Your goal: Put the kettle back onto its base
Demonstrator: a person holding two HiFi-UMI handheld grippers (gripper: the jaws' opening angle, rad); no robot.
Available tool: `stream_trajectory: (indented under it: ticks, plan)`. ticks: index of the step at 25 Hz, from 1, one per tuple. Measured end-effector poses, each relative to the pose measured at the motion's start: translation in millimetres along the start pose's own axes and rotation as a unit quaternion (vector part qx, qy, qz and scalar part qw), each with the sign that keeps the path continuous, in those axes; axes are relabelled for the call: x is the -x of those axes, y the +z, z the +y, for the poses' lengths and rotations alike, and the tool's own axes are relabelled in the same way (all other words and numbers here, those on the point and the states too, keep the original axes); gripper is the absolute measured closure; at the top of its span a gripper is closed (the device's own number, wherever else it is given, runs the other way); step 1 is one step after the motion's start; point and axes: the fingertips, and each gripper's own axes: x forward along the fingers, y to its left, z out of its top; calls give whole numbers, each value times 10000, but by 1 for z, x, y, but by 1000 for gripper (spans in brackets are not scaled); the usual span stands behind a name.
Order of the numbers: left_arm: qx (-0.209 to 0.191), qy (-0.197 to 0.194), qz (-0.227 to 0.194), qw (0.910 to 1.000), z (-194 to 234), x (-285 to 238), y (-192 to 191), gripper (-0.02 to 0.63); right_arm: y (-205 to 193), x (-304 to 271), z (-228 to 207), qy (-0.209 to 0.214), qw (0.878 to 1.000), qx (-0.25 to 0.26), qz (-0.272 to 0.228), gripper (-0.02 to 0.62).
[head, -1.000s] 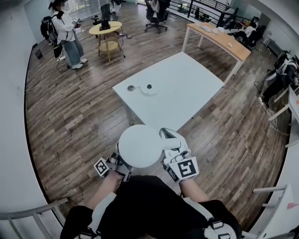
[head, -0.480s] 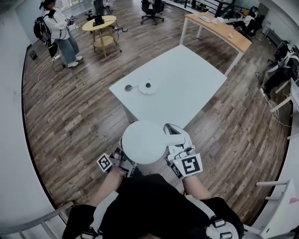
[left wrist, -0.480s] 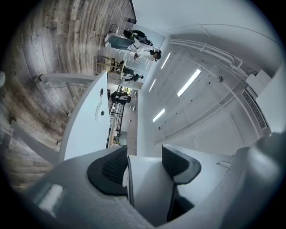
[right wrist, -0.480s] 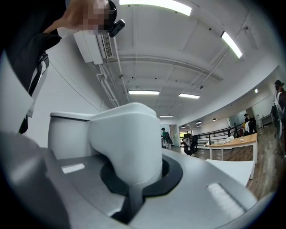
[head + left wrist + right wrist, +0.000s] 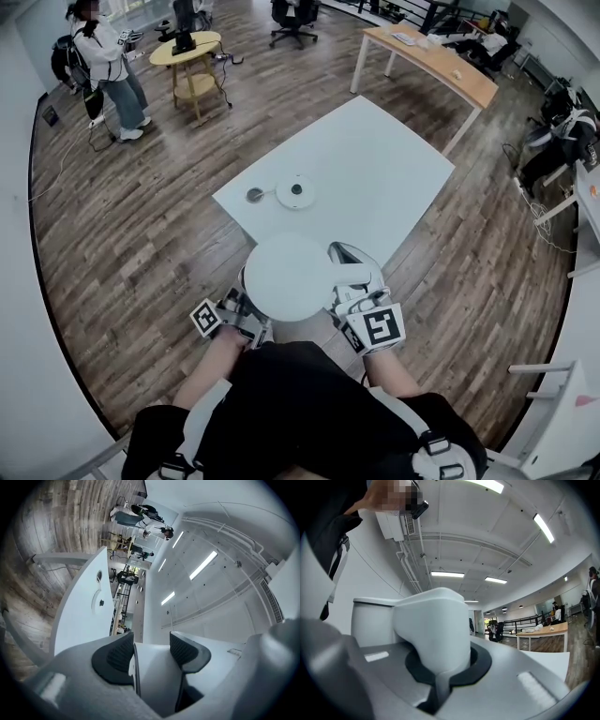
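Note:
I carry the white kettle (image 5: 289, 278) between both grippers, above the wood floor just short of the white table (image 5: 384, 173). My right gripper (image 5: 351, 287) is shut on the kettle's handle (image 5: 435, 623), which fills the right gripper view beside the kettle's body (image 5: 370, 618). My left gripper (image 5: 247, 313) is shut on the kettle's left side, with white kettle wall (image 5: 152, 667) between its dark pads (image 5: 115, 654). The round white base (image 5: 298, 191) lies near the table's near-left corner and also shows as the base (image 5: 99, 603) in the left gripper view.
A small round disc (image 5: 255, 195) lies on the table left of the base. A person (image 5: 98, 56) stands at the far left by a round yellow table (image 5: 187, 47). A wooden desk (image 5: 431, 61) stands beyond. A metal rail (image 5: 548, 370) is at the right.
Both grippers have carried the kettle toward the table; the table and base now sit closer to the kettle. Both grips are unchanged.

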Motion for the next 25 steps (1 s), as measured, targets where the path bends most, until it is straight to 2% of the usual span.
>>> stream_trajectory:
  ticks: [9, 16, 20, 25]
  plan:
    - [-83, 57, 104, 9999, 5, -22, 52, 368, -8, -55, 6, -68, 10000, 43, -15, 591]
    - [62, 80, 245, 9996, 14, -46, 88, 368, -15, -92, -1, -286, 9996, 9, -30, 591]
    - [-48, 153, 354, 9992, 15, -53, 110, 368, -18, -112, 6, -362, 9993, 22, -40, 591]
    - [95, 225, 380, 9990, 25, -59, 116, 368, -27, -122, 0, -466, 9989, 1, 80, 591]
